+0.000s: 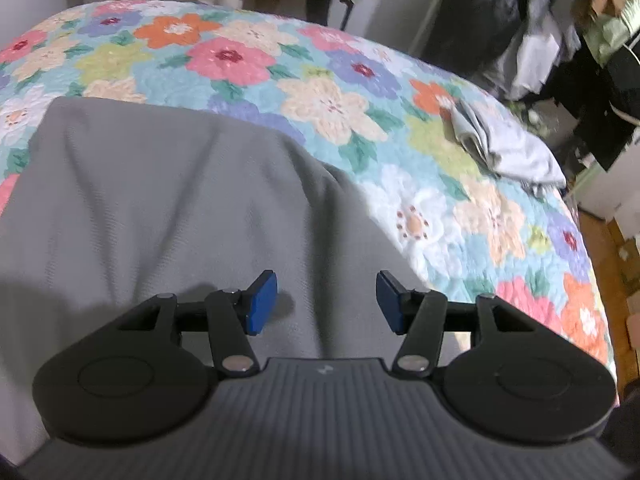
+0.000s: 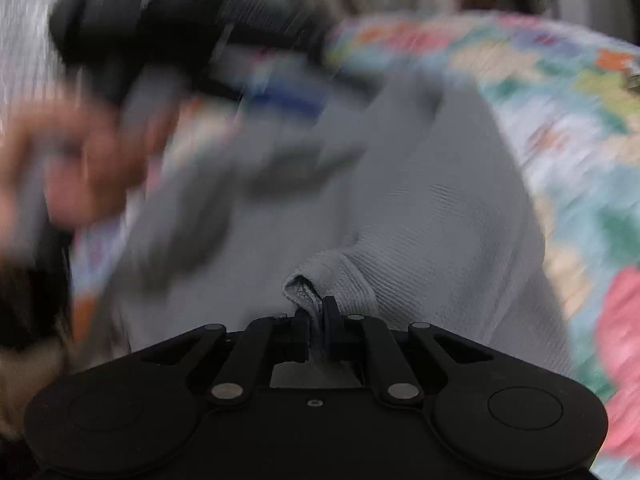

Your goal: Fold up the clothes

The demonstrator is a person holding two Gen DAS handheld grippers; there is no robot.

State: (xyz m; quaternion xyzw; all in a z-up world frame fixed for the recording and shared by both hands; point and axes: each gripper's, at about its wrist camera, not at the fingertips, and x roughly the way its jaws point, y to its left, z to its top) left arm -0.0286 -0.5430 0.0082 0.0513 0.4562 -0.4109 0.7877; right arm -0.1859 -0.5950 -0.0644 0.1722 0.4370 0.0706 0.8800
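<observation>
Two grippers work over a grey garment (image 1: 160, 200) spread on a floral quilt (image 1: 248, 60). The left gripper (image 1: 326, 300) hovers above the cloth, its blue pads (image 1: 262, 304) apart with nothing between them. The right gripper (image 2: 316, 324) is pinched tight on a bunched edge of the fabric — its view is badly blurred. Another pale garment (image 1: 504, 148) lies crumpled near the quilt's far edge.

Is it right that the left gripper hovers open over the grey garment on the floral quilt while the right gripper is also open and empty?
Not quite. The right gripper is shut on a fold of the grey garment, as the right wrist view shows. The left gripper is indeed open over it on the floral quilt.
</observation>
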